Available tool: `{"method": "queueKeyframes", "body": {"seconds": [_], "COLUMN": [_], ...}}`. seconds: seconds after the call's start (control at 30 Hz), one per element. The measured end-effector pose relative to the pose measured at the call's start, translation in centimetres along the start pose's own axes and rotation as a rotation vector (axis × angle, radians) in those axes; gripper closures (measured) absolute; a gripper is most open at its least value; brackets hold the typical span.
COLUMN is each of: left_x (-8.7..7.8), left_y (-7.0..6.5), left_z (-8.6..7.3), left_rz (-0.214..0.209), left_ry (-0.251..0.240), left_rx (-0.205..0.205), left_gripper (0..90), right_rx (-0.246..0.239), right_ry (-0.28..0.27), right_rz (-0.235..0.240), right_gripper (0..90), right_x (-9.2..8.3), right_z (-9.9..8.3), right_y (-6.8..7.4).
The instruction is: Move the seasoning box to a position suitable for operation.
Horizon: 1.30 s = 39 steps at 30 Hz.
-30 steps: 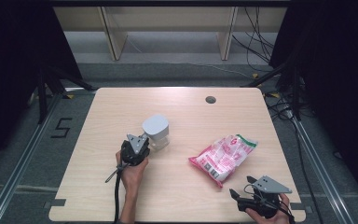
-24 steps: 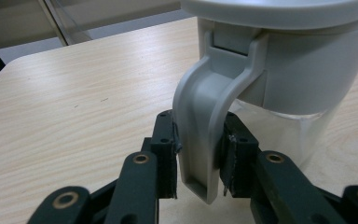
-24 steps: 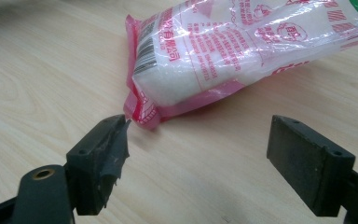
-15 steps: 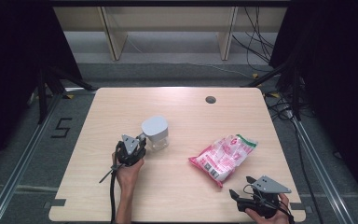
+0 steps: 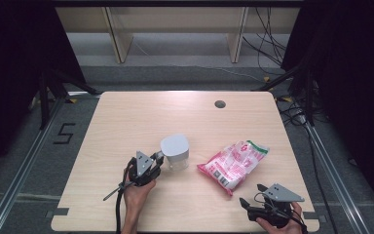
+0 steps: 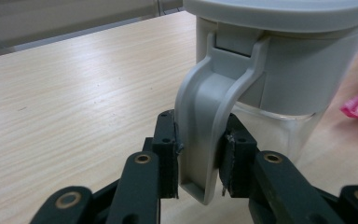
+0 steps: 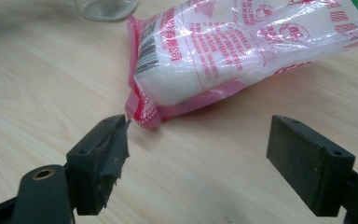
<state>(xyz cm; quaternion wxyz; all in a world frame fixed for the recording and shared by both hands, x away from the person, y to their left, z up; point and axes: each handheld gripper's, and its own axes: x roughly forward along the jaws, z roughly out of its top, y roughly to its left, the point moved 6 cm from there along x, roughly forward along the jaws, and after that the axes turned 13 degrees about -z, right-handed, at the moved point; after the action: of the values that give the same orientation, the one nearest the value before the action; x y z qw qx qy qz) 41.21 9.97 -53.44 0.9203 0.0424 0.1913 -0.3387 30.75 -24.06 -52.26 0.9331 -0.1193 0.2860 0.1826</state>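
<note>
The grey plastic handle (image 6: 209, 126) of a clear, square-sided container with a flat grey lid (image 5: 175, 152) is being gripped by the left gripper (image 5: 152, 163); in the left gripper view its two black fingers (image 6: 167, 154) are being pressed against either side of the handle, so they are standing narrow, closed on it. The container is standing upright on the pale wooden table (image 5: 126, 117), a little left of the middle and just ahead of the left hand (image 5: 137, 192). To its right, apart from it, a crinkled clear-and-pink plastic bag of white granules (image 5: 233, 163) is lying flat on the table. The right gripper (image 5: 252, 207) is being held low near the table's near right corner, and in the right gripper view its fingers (image 7: 103, 161) are being held wide apart with nothing between them, one tip just beside the sealed near corner of the bag (image 7: 142, 112) without clearly touching it. The step in hand is judged to be the securing of the container by its handle, with the bag not yet taken up. The next move is likely being set up for the right side: the open fingers would need to be brought onto the bag's edge and closed there, while the container is being kept steady and upright. Care would be called for with the thin, slippery film, which may slide or crumple out of a shallow pinch.
</note>
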Motion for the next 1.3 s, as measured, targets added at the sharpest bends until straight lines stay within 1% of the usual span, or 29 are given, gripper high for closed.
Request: {"method": "queueKeyframes", "body": {"seconds": [0.03,0.1,0.13,0.17,0.2,0.23,0.27,0.3,0.33,0.4,0.43,0.5,0.53,0.57,0.6,0.7,0.77,0.83,0.9,0.93,1.0,1.03,1.1,1.13,1.17,1.2,1.23,1.27,1.3], "left_x": [-0.3,-0.5,-0.8,-0.9,-1.2,-1.2,-1.7,-1.9,-2.2,-2.5,-2.5,-2.8,-3.1,-3.3,-3.4,-3.7,-3.8,-3.7,-3.6,-3.3,-3.4,-3.4,-3.4,-3.4,-3.5,-3.6,-3.6,-3.6,-3.6], "left_y": [-0.2,-0.3,-0.5,-0.8,-0.9,-0.9,-1.3,-1.5,-1.8,-2.4,-2.4,-3.0,-3.4,-3.6,-3.7,-4.1,-4.3,-4.4,-4.5,-4.7,-5.6,-6.0,-6.8,-6.8,-7.3,-8.0,-8.0,-8.4,-8.4], "left_z": [-0.1,-0.2,-0.4,-0.4,-0.5,-0.5,-0.7,-0.8,-0.8,-1.1,-1.1,-1.3,-1.4,-1.4,-1.4,-1.4,-1.4,-1.5,-1.5,-1.5,-1.5,-1.5,-1.7,-1.7,-1.8,-1.8,-1.8,-1.8,-1.8], "left_rz": [-0.021,-0.029,-0.033,-0.041,-0.048,-0.048,-0.059,-0.061,-0.060,-0.092,-0.092,-0.114,-0.117,-0.107,-0.110,-0.120,-0.116,-0.148,-0.156,-0.171,-0.181,-0.195,-0.235,-0.235,-0.250,-0.267,-0.267,-0.292,-0.292], "left_ry": [0.002,-0.004,-0.003,-0.009,0.004,0.004,0.006,0.008,0.010,0.008,0.008,0.001,0.012,0.012,0.012,0.013,0.020,0.017,0.019,0.007,0.013,0.007,0.010,0.010,0.009,0.024,0.024,0.030,0.030], "left_rx": [0.011,0.003,0.019,0.015,0.034,0.034,0.035,0.035,0.044,0.050,0.050,0.052,0.066,0.072,0.089,0.098,0.109,0.096,0.094,0.081,0.103,0.103,0.100,0.100,0.109,0.123,0.123,0.131,0.131], "left_gripper": [70.5,70.6,70.6,70.5,70.5,70.5,70.5,70.5,70.5,70.5,70.5,70.6,70.4,70.4,70.3,69.9,69.9,69.8,69.9,69.9,69.7,69.8,69.8,69.9,69.9,69.9,70.0,70.2,70.3], "right_rx": [0.012,0.013,-0.002,0.000,-0.002,-0.002,0.029,0.036,0.015,0.013,0.005,0.006,0.009,0.010,-0.002,0.004,0.030,-0.009,-0.001,0.005,0.003,0.000,0.026,0.026,0.031,-0.016,-0.016,0.001,0.001], "right_ry": [0.012,0.012,0.007,0.010,0.012,0.012,0.021,0.022,0.015,0.014,0.015,0.016,0.022,0.018,0.017,0.016,0.030,0.017,0.015,0.017,0.019,0.019,0.044,0.044,0.039,0.021,0.022,0.029,0.029], "right_rz": [0.001,0.000,0.005,0.005,0.003,0.003,-0.001,-0.003,-0.001,0.000,0.005,0.007,0.002,-0.008,0.002,-0.002,-0.007,0.004,0.004,0.008,0.009,0.005,-0.001,-0.001,0.002,0.007,0.007,0.001,0.001], "right_gripper": [21.3,21.3,21.3,21.3,21.3,21.3,21.3,21.3,21.3,21.3,21.3,21.3,21.3,21.3,21.4,21.3,21.3,21.3,21.3,21.3,21.3,21.3,21.3,21.3,21.3,21.3,21.3,21.3,21.3], "right_x": [0.0,-0.1,0.0,0.0,0.0,0.0,-0.1,-0.1,0.0,0.0,0.0,0.0,-0.1,-0.1,0.0,0.0,-0.2,0.0,0.0,0.0,0.0,0.0,-0.2,-0.2,-0.1,0.0,0.0,0.0,0.0], "right_z": [-0.1,-0.1,0.0,0.0,-0.1,-0.1,-0.1,-0.1,-0.1,-0.1,-0.1,-0.1,-0.1,-0.1,-0.1,-0.1,-0.2,-0.2,-0.1,-0.1,-0.1,-0.2,-0.3,-0.3,-0.3,-0.2,-0.2,-0.3,-0.3], "right_y": [0.1,0.1,0.0,0.1,0.0,0.0,0.2,0.2,0.1,0.1,0.1,0.1,0.1,0.1,0.1,0.1,0.3,0.1,0.1,0.2,0.2,0.2,0.5,0.5,0.5,0.3,0.3,0.4,0.4]}}
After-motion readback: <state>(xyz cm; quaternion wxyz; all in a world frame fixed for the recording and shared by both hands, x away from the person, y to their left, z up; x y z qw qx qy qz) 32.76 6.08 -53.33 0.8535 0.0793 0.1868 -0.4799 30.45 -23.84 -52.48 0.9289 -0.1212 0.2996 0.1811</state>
